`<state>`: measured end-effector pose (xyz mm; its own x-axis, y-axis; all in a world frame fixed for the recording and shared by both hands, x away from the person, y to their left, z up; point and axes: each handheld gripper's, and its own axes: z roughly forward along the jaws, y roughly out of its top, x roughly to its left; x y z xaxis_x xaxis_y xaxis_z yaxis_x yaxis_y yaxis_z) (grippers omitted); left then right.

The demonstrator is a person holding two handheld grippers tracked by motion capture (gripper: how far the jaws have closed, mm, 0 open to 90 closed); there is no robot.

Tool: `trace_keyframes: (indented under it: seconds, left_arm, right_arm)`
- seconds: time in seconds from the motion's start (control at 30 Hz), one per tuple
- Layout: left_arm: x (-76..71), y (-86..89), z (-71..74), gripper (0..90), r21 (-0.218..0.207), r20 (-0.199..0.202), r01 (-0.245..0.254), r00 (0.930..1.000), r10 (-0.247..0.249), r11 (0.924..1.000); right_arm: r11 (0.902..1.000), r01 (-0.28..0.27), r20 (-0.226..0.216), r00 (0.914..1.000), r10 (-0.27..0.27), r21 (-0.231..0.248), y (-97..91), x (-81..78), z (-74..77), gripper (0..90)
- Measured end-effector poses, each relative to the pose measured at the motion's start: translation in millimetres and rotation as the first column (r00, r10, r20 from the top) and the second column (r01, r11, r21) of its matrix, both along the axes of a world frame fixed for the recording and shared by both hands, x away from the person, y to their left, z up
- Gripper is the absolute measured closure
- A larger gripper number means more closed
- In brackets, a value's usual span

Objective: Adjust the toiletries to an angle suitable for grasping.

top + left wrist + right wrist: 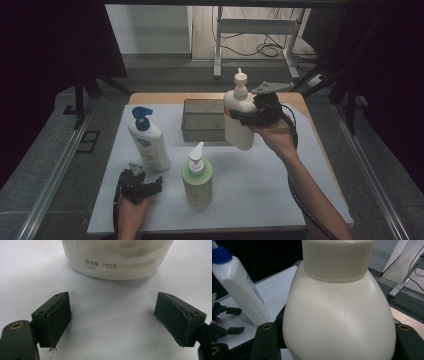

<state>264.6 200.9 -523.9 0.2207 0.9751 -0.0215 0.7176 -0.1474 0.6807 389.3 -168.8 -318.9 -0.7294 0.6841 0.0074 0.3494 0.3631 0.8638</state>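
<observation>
the right gripper (pixel 243 117) has its jaws clamped on the cream pump bottle (pixel 238 120), held above the bench (pixel 280 190) near the grey tray (pixel 202 120); it looks heavy, smooth and slippery, best gripped mid-body, while the left gripper (pixel 150 186) rests wide open.

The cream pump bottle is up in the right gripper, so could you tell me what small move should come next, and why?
Probably carry it a little further over the grey tray and start lowering. The right gripper clamps the cream pump bottle clear of the table, just right of the tray. The left gripper rests open on the white mat, near the blue-capped bottle.
</observation>
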Motion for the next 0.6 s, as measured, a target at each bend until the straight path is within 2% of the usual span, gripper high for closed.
trace_keyframes:
  seconds: [0.27,0.6]
  left_arm:
    - [0.0,0.1,0.0,13.8,0.001,-0.001,0.000,1.0000,0.000,1.0000]
    - [0.1,-0.1,-0.1,13.8,-0.001,0.002,-0.002,1.0000,0.002,1.0000]
  right_arm:
    - [0.9999,-0.007,0.006,1.0000,0.007,0.008,18.2,11.8,3.7,38.5]
    - [1.0000,-0.008,0.010,0.9999,0.008,0.004,39.0,28.9,1.4,38.6]
